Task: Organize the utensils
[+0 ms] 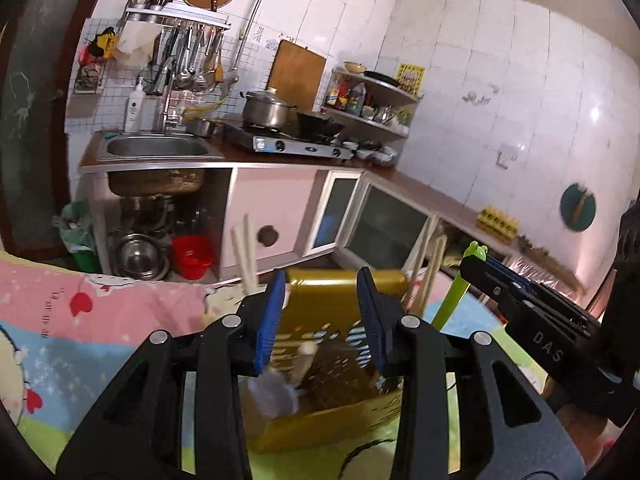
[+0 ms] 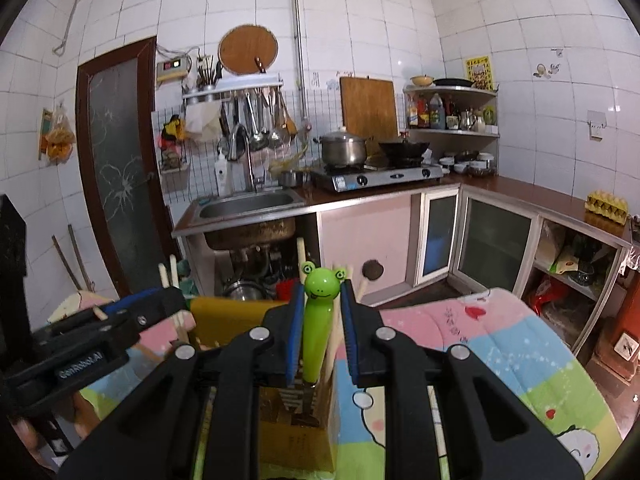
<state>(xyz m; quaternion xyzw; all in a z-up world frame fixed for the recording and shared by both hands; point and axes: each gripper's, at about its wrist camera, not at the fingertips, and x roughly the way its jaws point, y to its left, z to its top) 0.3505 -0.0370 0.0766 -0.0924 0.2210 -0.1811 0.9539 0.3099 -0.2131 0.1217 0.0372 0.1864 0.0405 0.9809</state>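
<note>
The right gripper [image 2: 320, 336] clamps the green frog-headed utensil [image 2: 318, 320] above the yellow holder [image 1: 340, 344], which the spread-open left gripper [image 1: 322, 312] straddles.

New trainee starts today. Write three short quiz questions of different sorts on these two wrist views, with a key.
1. True or false: the right gripper has the green frog-headed plastic utensil between its blue finger pads.
2. Multiple choice: the left gripper straddles which thing? A) red bucket B) yellow slotted plastic utensil holder C) steel pot
3. Fill in: pale chopsticks stand in the holder, which rests on a cartoon-printed ____.

Key: 1 true; 2 B; 3 cloth.
</note>
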